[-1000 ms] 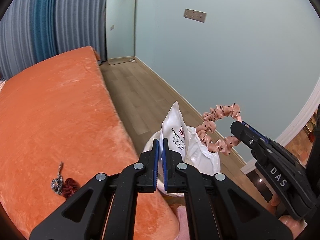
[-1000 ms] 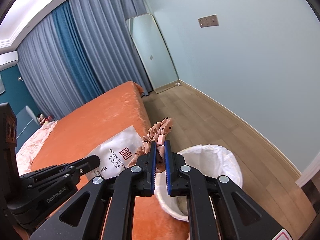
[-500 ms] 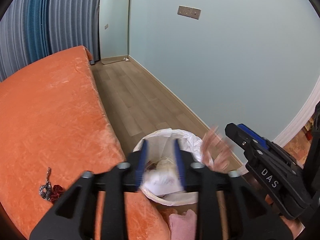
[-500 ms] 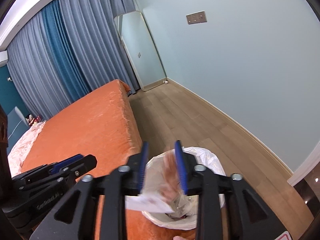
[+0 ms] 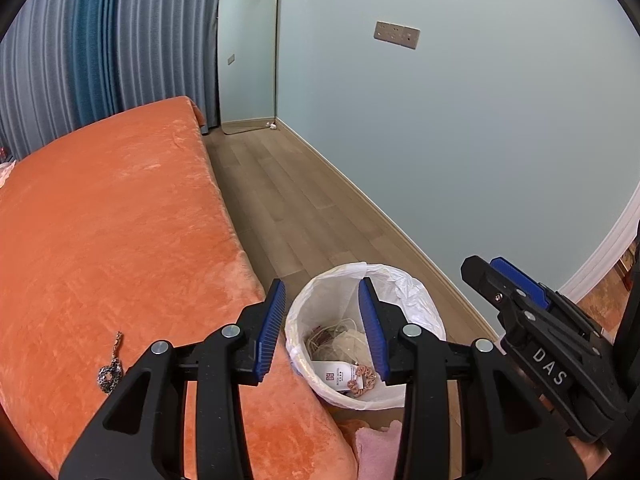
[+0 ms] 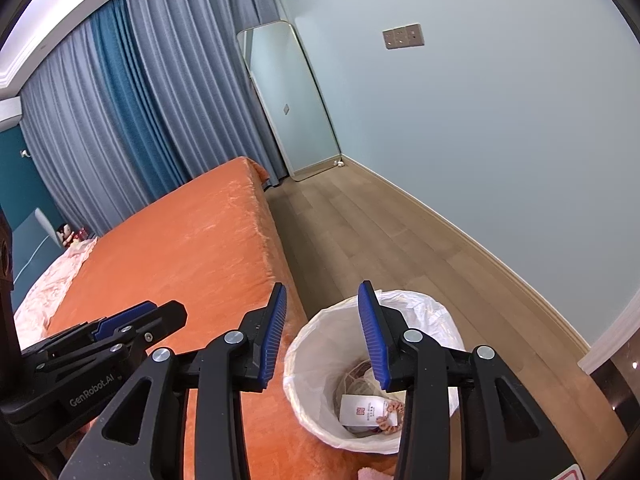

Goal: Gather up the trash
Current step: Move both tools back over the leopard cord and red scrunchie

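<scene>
A white-lined trash bin (image 5: 420, 308) stands on the floor beside the orange bed; it also shows in the right wrist view (image 6: 436, 312). Inside lie a white hotel packet (image 5: 334, 374) and a pink scrunchie (image 5: 362, 380), also seen in the right wrist view as packet (image 6: 358, 408) and scrunchie (image 6: 390, 414). My left gripper (image 5: 322, 332) is open and empty above the bin. My right gripper (image 6: 322, 332) is open and empty above it too. A small dark patterned item (image 5: 110, 374) lies on the bed at the left.
The orange bed (image 5: 112, 240) fills the left. Wood floor (image 5: 288, 200) runs between bed and pale blue wall. A mirror (image 5: 248, 52) leans at the far wall by blue curtains. A pink cloth (image 5: 376, 448) lies on the floor near the bin.
Both grippers opened. The white packet dropped from the left gripper and the pink scrunchie from the right; both now lie in the bin.
</scene>
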